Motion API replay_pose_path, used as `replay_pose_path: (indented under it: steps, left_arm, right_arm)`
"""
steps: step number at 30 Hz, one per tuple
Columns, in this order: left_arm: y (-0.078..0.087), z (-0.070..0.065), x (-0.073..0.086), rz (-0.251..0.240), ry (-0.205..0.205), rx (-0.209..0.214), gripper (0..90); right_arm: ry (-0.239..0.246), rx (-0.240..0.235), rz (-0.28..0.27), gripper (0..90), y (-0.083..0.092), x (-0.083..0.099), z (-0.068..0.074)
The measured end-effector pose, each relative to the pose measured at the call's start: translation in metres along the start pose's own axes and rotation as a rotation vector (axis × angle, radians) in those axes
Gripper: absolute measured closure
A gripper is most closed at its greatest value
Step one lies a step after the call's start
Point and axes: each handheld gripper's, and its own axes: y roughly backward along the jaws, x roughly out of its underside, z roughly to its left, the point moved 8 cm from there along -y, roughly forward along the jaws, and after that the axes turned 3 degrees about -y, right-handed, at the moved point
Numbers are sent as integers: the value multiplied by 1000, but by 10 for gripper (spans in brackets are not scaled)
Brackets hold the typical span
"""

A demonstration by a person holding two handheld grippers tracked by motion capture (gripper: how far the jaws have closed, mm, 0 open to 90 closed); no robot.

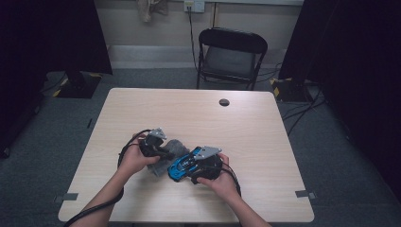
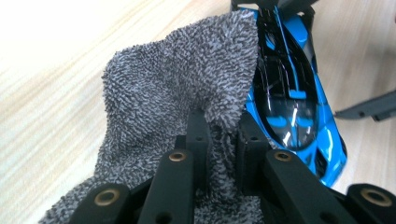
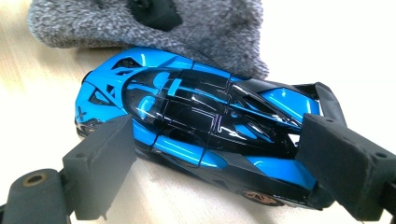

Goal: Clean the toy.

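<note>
Cloth (image 2: 187,88), pinched in left gripper (image 2: 224,135) jaws, should wipe gently along car (image 3: 201,130) clamped end-to-end in right gripper (image 3: 219,172) jaws.

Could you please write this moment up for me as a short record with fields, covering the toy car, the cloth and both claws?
surface: light wooden table
toy car: blue and black model sports car, on the table
cloth: grey fluffy microfibre cloth, lying against the car's side
left claw: shut on a fold of the cloth
right claw: jaws wide, pads at the car's nose and tail, holding it lengthwise
background: black folding chair behind the table
</note>
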Motion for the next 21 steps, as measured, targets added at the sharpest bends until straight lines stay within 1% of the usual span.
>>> replay_pose_path:
  steps: [2,4,5,11,12,15,17,20,21]
  left_arm:
    - [3,-1,3,-1,-4,3,788]
    - [5,-2,6,-13,3,-1,788]
    - [7,-2,8,-2,-2,2,788]
    - [14,-4,17,7,7,3,788]
    - [14,-4,17,-2,10,2,787]
    - [15,-5,20,2,9,6,787]
    - [16,-6,21,-7,11,3,787]
    - [17,-6,23,-3,8,7,787]
    - [17,-7,23,-12,13,7,787]
  right_arm:
    - [1,-1,-1,109,0,0,0]
    - [3,-2,-1,109,0,0,1]
    - [3,-2,-1,109,0,0,1]
    - [0,0,0,109,0,0,0]
    - [2,0,0,109,0,0,0]
    - [3,0,1,109,0,0,0]
    - [3,0,0,109,0,0,0]
    - [2,0,0,109,0,0,1]
    - [4,0,0,109,0,0,0]
